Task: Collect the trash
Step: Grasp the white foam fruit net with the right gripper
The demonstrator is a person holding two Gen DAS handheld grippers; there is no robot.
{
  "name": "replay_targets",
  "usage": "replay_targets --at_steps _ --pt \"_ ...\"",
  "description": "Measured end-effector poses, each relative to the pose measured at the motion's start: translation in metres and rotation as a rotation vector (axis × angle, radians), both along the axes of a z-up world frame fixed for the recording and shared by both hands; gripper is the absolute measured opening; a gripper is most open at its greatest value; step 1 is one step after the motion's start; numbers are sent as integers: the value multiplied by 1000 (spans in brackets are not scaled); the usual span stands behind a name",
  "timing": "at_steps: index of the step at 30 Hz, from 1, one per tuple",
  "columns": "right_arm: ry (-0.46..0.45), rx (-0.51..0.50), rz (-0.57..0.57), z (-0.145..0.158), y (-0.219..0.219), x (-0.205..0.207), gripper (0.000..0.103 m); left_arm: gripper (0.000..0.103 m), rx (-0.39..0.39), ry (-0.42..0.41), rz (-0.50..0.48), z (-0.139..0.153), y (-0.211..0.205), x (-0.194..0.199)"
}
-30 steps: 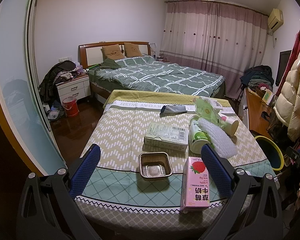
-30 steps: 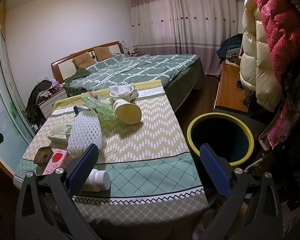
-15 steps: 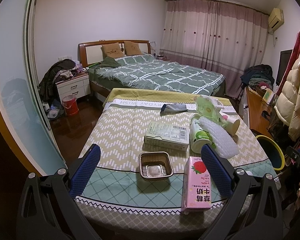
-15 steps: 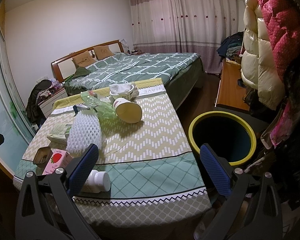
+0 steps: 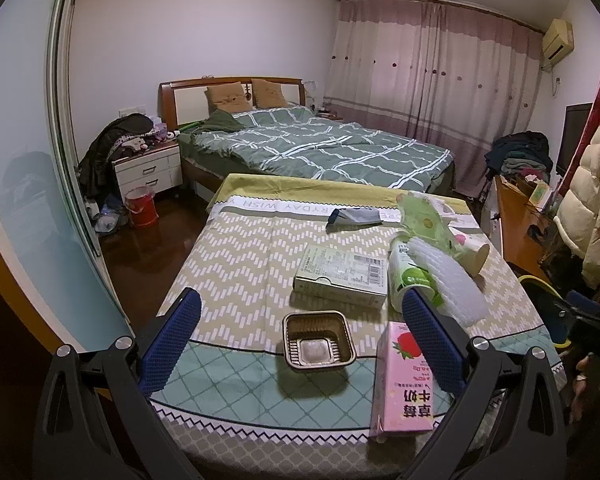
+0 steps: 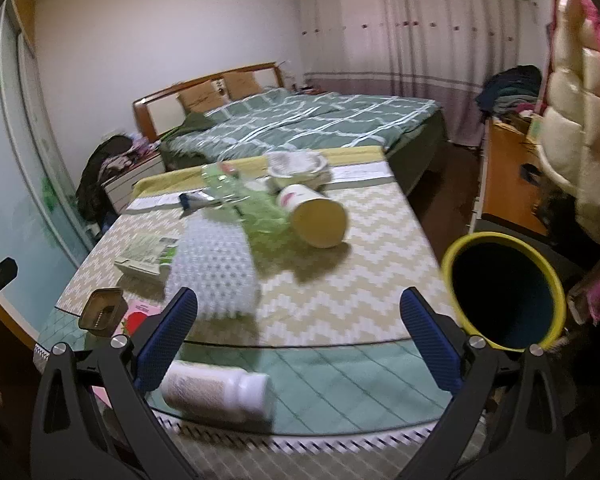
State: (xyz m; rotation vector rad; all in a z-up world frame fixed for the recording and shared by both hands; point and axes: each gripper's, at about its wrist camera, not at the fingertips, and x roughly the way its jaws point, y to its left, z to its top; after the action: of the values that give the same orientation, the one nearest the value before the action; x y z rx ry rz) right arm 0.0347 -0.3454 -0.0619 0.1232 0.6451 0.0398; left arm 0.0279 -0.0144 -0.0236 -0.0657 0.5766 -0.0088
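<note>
the left tongs [image 5: 300,332] hang spread wide over the near edge of the counter [image 5: 236,256], holding nothing. between their blue fingers [image 5: 172,340] sits a small gold foil tray [image 5: 318,340], upright on the teal band of the cloth. just right of it lies a pink strawberry milk carton [image 5: 404,380], flat on its side, partly under the right finger. beyond the tray lies a flat green-and-white box [image 5: 342,274], and beside that a green-labelled bottle [image 5: 410,276] touching a white foam net sleeve [image 5: 448,280].

the right tongs [image 6: 298,336] are also spread wide and empty, low over the counter's near corner; this view is blurred. a white pill bottle [image 6: 216,390] lies on its side right by the left finger. farther back a paper cup [image 6: 314,216] lies tipped over, its mouth toward the camera, touching crumpled green plastic wrap [image 6: 256,212]. a yellow-rimmed bin [image 6: 504,288] stands on the floor just beside the counter's right edge. a bed [image 5: 320,148] lies behind the counter.
</note>
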Motion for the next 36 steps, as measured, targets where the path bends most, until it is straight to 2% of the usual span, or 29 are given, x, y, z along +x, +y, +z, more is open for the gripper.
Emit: replay_targets --at_steps 9,17,19,23,26,28,29,32,36 --pt "69 -9 118 -18 46 51 97 99 -11 39 2 -10 2 27" --pt "119 -37 137 -34 63 91 94 99 -1 56 1 -18 4 44" --pt "149 -30 146 -40 64 99 84 99 -2 60 -3 -20 3 48" --pt "174 -6 165 -46 65 103 70 99 -6 67 -10 -22 2 52" --pt "170 8 179 -44 65 100 55 99 -5 73 -16 -25 0 55" --pt "160 3 184 -40 66 96 40 99 -6 75 -19 -26 0 57" --pt "154 5 189 -39 67 94 36 99 -6 76 -22 -26 -1 58" --pt "136 6 204 -34 68 88 30 99 -4 74 -27 -27 -2 58" --pt "108 25 242 -24 70 77 27 99 -3 67 -27 -26 -2 55"
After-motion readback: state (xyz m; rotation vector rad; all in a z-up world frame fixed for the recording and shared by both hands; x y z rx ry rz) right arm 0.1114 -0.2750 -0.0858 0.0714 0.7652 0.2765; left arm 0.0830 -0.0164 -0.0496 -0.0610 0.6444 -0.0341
